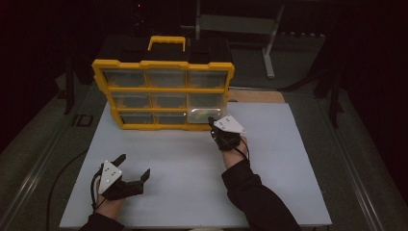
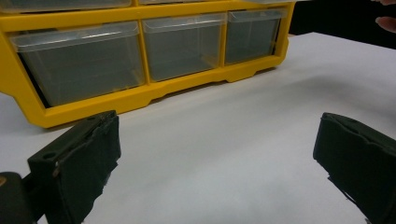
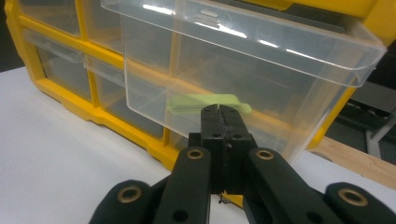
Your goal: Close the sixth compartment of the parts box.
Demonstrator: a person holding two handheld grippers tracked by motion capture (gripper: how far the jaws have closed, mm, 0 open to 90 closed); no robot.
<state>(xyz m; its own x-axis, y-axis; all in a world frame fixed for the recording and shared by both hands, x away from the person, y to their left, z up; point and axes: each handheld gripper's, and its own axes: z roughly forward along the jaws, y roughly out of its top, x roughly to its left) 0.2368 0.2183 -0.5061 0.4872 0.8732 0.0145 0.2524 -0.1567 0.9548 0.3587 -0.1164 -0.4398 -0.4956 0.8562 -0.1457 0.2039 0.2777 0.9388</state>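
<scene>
A yellow organizer (image 1: 163, 90) with clear drawers stands at the far side of the white board (image 1: 192, 183). Its bottom right drawer (image 1: 202, 115) is pulled out toward me. In the right gripper view this clear drawer (image 3: 280, 70) juts out of the yellow frame (image 3: 56, 88) and has a green tab (image 3: 187, 102) on its front. My right gripper (image 1: 211, 122) (image 3: 219, 111) is shut with its tips on that tab. My left gripper (image 1: 133, 165) (image 2: 219, 154) rests open near the board's front left, nothing between its jaws, facing the organizer (image 2: 140, 98).
A yellow carry handle (image 1: 166, 42) tops the organizer. Behind the board lie a wooden panel (image 1: 255, 96) and a grey metal stand (image 1: 269, 43). The surroundings are dark. A fingertip of the other hand (image 2: 385, 22) shows at the upper right in the left gripper view.
</scene>
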